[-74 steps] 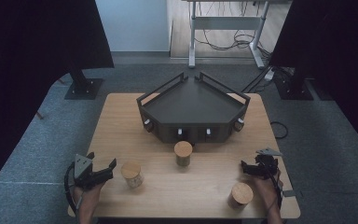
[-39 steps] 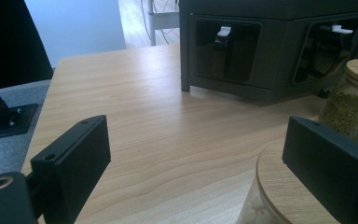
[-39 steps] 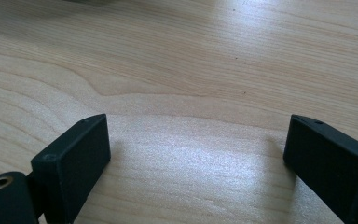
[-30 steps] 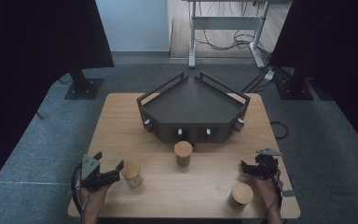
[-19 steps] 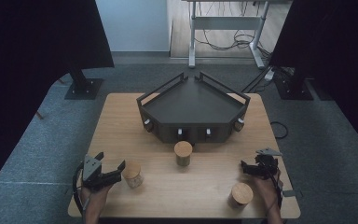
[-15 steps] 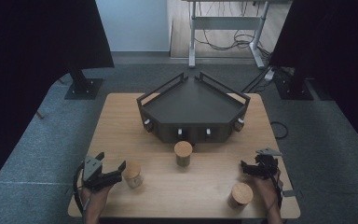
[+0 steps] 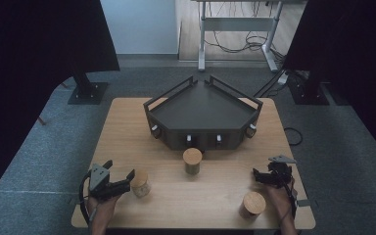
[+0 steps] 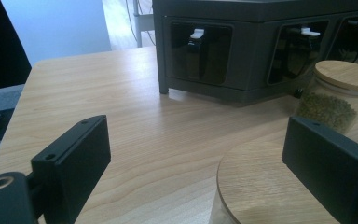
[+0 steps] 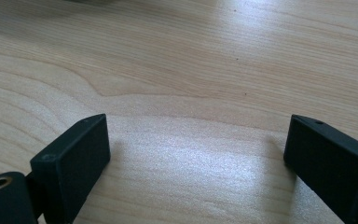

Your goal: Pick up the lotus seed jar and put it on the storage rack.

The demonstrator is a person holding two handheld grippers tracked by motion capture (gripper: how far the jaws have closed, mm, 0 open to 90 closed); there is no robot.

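Observation:
Three wooden-lidded glass jars stand on the table: a left jar, a middle jar and a right jar. My left gripper is open just left of the left jar. In the left gripper view that jar's lid lies low between the jaws, close to the right jaw, and my left gripper touches nothing. The middle jar holds green grains. My right gripper is open above the right jar's far side; in the right gripper view my right gripper spans bare wood.
A black angular rack with small front windows and white knobs fills the table's far half; its front stands behind the middle jar. The wooden table ends close to both hands. Grey carpet and stand bases surround it.
My left gripper has slid right and slightly forward, closing in on the left jar. The right gripper and the jars have stayed put.

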